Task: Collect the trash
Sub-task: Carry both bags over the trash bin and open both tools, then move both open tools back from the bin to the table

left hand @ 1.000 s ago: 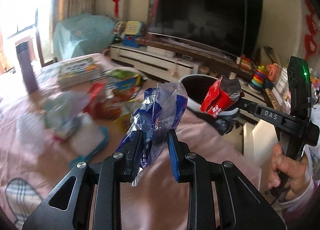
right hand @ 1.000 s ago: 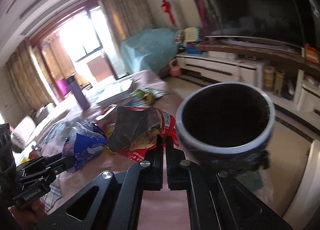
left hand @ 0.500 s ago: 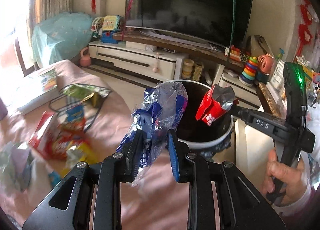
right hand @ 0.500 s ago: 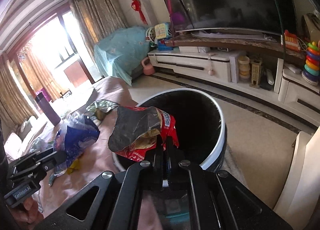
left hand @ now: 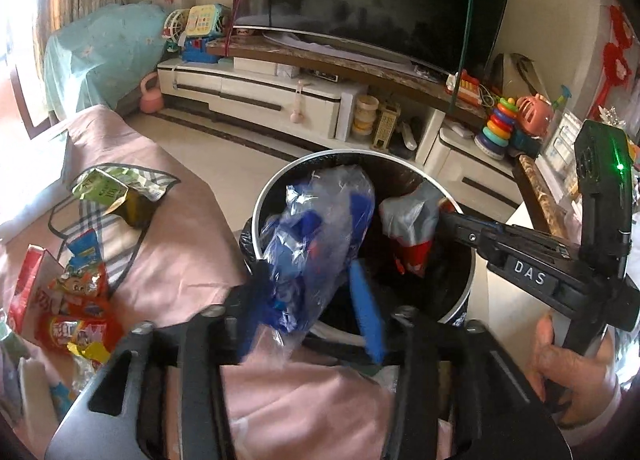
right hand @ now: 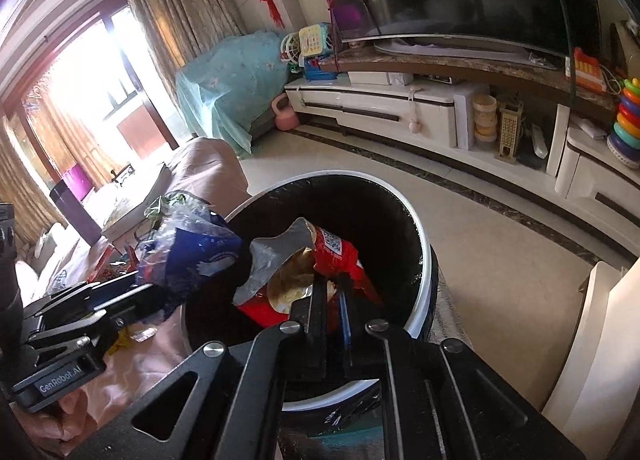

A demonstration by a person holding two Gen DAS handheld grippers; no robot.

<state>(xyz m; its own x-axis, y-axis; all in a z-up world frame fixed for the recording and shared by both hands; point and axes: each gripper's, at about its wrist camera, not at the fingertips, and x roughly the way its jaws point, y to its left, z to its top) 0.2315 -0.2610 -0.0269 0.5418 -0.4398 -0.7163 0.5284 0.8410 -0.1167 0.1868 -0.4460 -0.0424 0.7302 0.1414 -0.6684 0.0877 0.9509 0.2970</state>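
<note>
A round black bin with a white rim [left hand: 280, 175] [right hand: 424, 244] stands beside the pink-covered table. My left gripper [left hand: 308, 300] has its jaws spread apart; the blue and clear plastic bag [left hand: 320, 236] [right hand: 192, 252] still rests against the left finger, over the bin's near edge. My right gripper [right hand: 332, 292] [left hand: 444, 211] is just parting, a narrow gap between its fingers, with the red snack bag [right hand: 304, 272] [left hand: 412, 227] between them over the bin's mouth.
More wrappers lie on the pink tablecloth [left hand: 180, 252]: a green packet [left hand: 104, 191], red and orange packets [left hand: 76, 312]. A TV cabinet [left hand: 280, 99] with toys lines the far wall. A white cabinet edge [right hand: 600, 340] stands right of the bin.
Both grippers have moved down over the bin with their bags. The left jaws have spread wide, loosening the blue bag. The right jaws have begun to part.
</note>
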